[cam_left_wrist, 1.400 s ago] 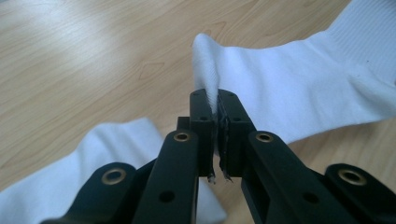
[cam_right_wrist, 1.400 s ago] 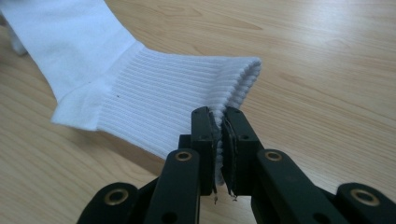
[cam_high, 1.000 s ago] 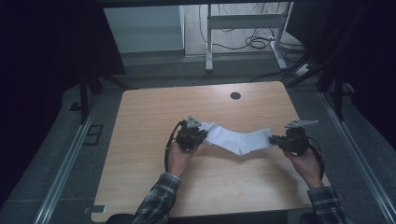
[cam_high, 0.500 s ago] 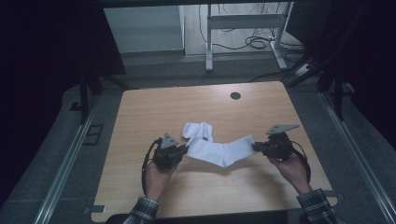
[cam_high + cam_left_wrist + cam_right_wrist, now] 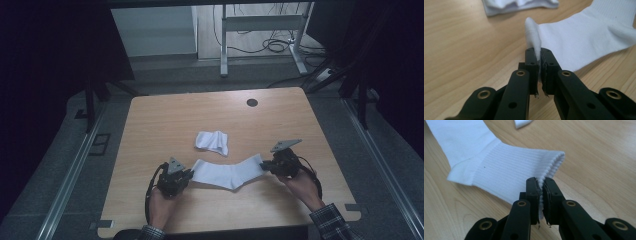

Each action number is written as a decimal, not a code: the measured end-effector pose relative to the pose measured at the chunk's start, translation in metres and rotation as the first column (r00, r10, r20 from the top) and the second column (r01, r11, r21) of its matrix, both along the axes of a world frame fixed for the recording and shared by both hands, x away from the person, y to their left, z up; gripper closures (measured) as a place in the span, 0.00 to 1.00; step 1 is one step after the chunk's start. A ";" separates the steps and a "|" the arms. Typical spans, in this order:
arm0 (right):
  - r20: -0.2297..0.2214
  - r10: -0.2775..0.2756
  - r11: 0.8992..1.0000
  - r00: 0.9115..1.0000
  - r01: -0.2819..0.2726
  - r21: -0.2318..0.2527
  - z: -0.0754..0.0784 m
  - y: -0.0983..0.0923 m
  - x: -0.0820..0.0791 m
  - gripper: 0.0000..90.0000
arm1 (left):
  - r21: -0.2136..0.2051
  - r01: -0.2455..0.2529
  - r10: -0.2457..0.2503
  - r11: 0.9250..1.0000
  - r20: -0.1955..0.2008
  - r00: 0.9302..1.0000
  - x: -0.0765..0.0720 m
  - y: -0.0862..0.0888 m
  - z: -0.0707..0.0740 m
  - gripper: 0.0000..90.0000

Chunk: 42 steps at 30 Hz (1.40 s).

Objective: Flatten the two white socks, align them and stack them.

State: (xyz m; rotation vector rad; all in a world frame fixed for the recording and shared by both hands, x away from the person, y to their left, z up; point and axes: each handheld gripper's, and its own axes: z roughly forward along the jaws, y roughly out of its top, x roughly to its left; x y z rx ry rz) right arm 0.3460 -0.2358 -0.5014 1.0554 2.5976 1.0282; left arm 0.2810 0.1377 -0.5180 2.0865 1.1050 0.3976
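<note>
The left claw [image 5: 186, 174] is pinched tight on the toe end of the sock [image 5: 227, 173]. The right claw [image 5: 266, 165] is pinched tight on the ribbed cuff end. The sock lies flat on the table [image 5: 160, 115], stretched long from one claw to the other, near the front edge. Its heel bump points toward the person. Just behind it lies a second sock [image 5: 212, 141], bunched up. No words show on either.

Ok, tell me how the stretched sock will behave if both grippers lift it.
The sock is probably floppy: its toe bunches into a fold where the left gripper pinches it. It likely sags in the middle, held only at toe and ribbed cuff by the right gripper. It looks light, thin knit, and unlikely to slip.
</note>
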 end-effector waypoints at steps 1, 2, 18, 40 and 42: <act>-0.003 0.001 1.000 1.000 -0.001 -0.008 -0.002 0.000 0.000 0.92 | 0.012 0.003 -0.003 1.000 -0.005 1.000 0.000 -0.001 -0.002 0.94; -0.005 -0.001 1.000 1.000 0.001 -0.015 -0.004 0.001 0.001 0.91 | 0.027 0.003 -0.003 1.000 -0.011 1.000 0.000 -0.003 -0.004 0.94; 0.041 -0.043 0.999 0.998 0.045 -0.029 -0.005 -0.013 0.004 0.72 | -0.001 -0.044 0.044 0.999 0.006 0.999 0.014 0.003 0.003 0.66; 0.121 -0.139 0.983 0.983 0.152 -0.103 -0.022 -0.061 0.022 0.53 | 0.024 -0.083 0.083 0.996 -0.007 0.997 0.121 -0.017 0.026 0.74; 0.117 -0.138 0.982 0.983 0.151 -0.109 -0.024 -0.063 0.024 0.51 | 0.027 -0.092 0.093 0.995 -0.018 0.996 0.127 -0.020 0.022 0.74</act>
